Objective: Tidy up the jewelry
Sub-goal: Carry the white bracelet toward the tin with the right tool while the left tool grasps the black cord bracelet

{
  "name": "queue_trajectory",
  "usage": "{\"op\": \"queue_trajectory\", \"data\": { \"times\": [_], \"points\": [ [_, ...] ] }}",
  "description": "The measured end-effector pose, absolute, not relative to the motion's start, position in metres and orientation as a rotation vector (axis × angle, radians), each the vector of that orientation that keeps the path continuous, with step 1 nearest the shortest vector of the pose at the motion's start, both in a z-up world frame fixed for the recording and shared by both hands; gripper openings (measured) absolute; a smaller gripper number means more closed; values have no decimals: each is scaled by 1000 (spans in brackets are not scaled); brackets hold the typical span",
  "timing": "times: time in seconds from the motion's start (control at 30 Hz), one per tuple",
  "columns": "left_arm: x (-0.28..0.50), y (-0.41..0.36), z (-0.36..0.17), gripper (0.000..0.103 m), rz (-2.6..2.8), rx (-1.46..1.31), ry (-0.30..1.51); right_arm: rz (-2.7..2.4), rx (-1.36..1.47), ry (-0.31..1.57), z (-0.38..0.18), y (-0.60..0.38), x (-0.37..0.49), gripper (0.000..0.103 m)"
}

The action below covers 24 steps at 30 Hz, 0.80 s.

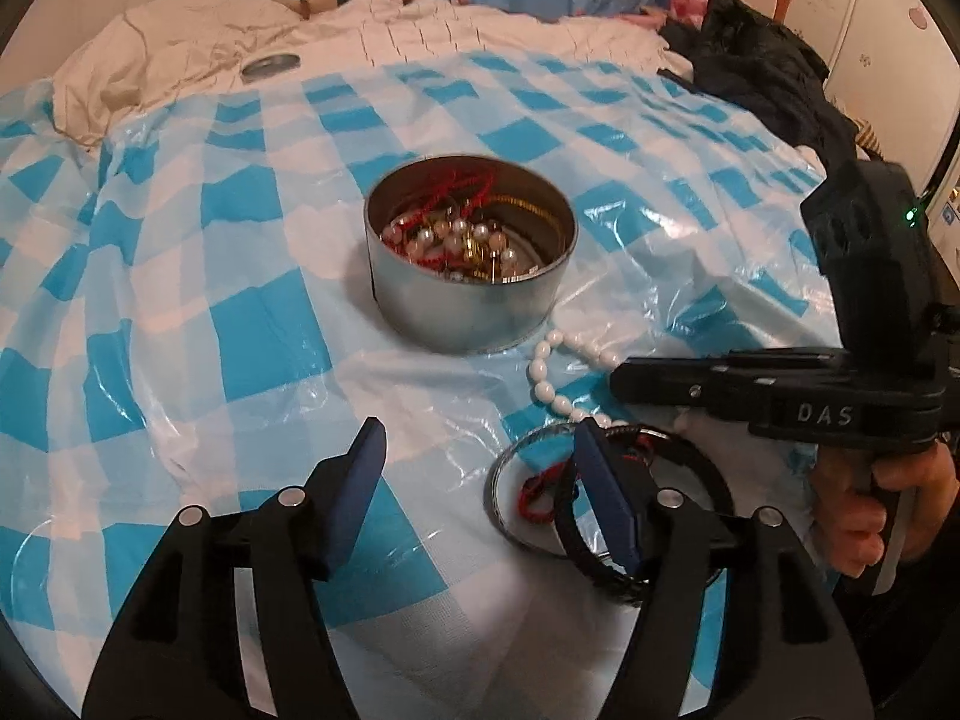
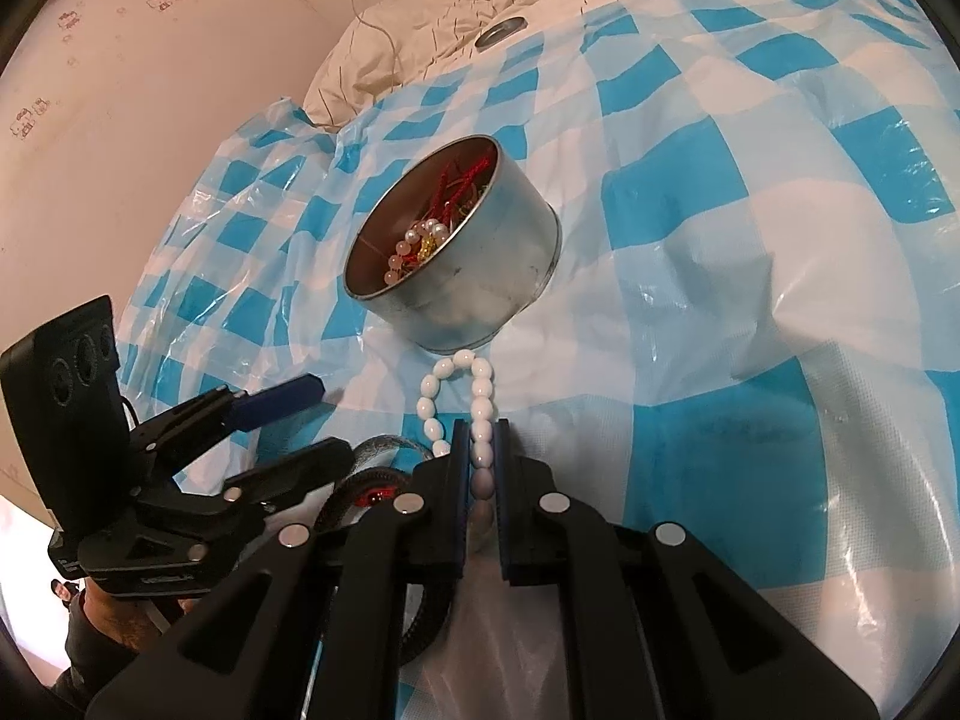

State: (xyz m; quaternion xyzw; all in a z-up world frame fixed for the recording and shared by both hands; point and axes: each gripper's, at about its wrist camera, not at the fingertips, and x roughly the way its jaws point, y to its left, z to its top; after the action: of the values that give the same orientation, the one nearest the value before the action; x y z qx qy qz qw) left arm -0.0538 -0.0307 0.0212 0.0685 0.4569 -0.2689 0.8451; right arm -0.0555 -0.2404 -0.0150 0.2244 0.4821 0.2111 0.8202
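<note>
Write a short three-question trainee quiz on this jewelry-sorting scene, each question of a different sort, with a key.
1. True or false: the right gripper is shut on the white oval-bead bracelet.
2. Where does the round silver metal tin stand? A) on the blue-and-white checked plastic sheet B) on a wooden tray C) in a drawer
3. Fill in: the left gripper is ____, with nothing between its fingers.

Key: 1 true; 2 A; 3 open
</note>
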Motion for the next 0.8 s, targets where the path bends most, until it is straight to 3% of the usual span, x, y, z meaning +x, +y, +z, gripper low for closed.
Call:
{"op": "queue_trajectory", "data": {
  "times": [0.1,0.33,0.37,0.53,0.63,0.8],
  "points": [
    [-55,-30,25,67,-582,120,949,449,478,1027,-15,-241,-55,9],
    [-78,-53,27,65,-681,247,901,449,476,1028,-15,-241,-56,9],
    [-81,-55,26,63,-678,269,887,448,475,1028,-15,-241,-56,9],
    [-86,-54,25,19,-674,340,878,447,473,1028,-16,-240,-57,9],
    [-88,-56,21,12,-690,364,892,447,471,1028,-16,-240,-57,9],
    [-90,-62,15,18,-699,392,904,446,468,1029,-17,-240,-57,9]
  ]
}}
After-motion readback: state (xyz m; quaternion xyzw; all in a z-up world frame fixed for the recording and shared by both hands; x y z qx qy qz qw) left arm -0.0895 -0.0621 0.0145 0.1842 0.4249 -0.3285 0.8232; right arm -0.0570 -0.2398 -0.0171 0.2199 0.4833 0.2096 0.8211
